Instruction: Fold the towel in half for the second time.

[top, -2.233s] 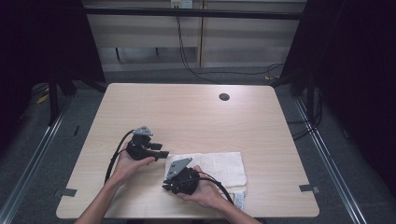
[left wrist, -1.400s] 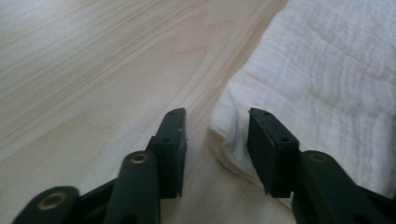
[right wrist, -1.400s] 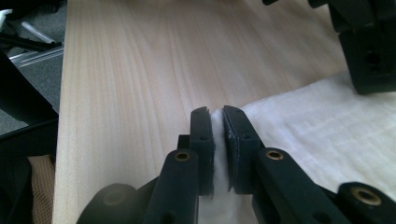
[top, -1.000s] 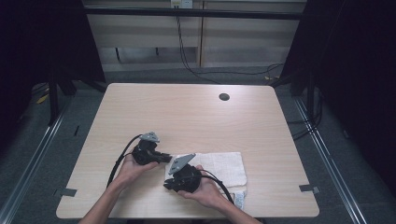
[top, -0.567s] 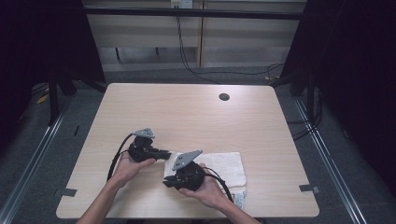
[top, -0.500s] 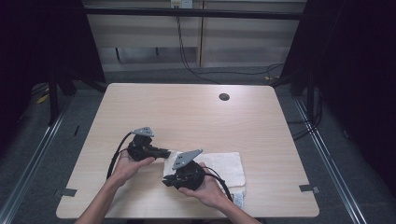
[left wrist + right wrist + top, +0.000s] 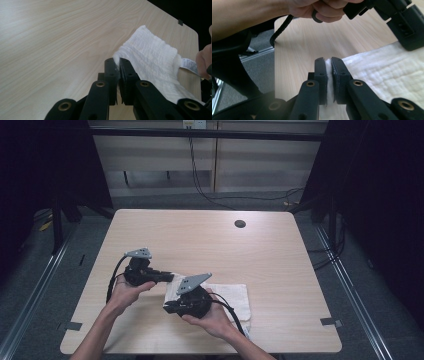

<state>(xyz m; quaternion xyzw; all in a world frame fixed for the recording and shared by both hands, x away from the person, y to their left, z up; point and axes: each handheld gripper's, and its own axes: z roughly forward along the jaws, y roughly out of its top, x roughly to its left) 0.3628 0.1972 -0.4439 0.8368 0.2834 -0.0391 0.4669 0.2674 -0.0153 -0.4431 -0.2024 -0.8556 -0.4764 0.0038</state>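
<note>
We have both grippers clamped on the white towel [image 7: 227, 295]: left gripper [image 7: 116, 65] on its far-left corner, right gripper [image 7: 329, 65] on the near-left corner. The towel's length runs rightward across the table [image 7: 280, 255], away from both pinched corners

We see a light wooden counter [image 7: 210, 240] with a dark round hole [image 7: 240, 224] at about one o'clock, and cables [image 7: 200, 175] on the floor at twelve.

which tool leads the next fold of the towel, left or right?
Probably left. Left tool pinches the white towel at a far corner over bare table; right tool grips the near edge.
</note>
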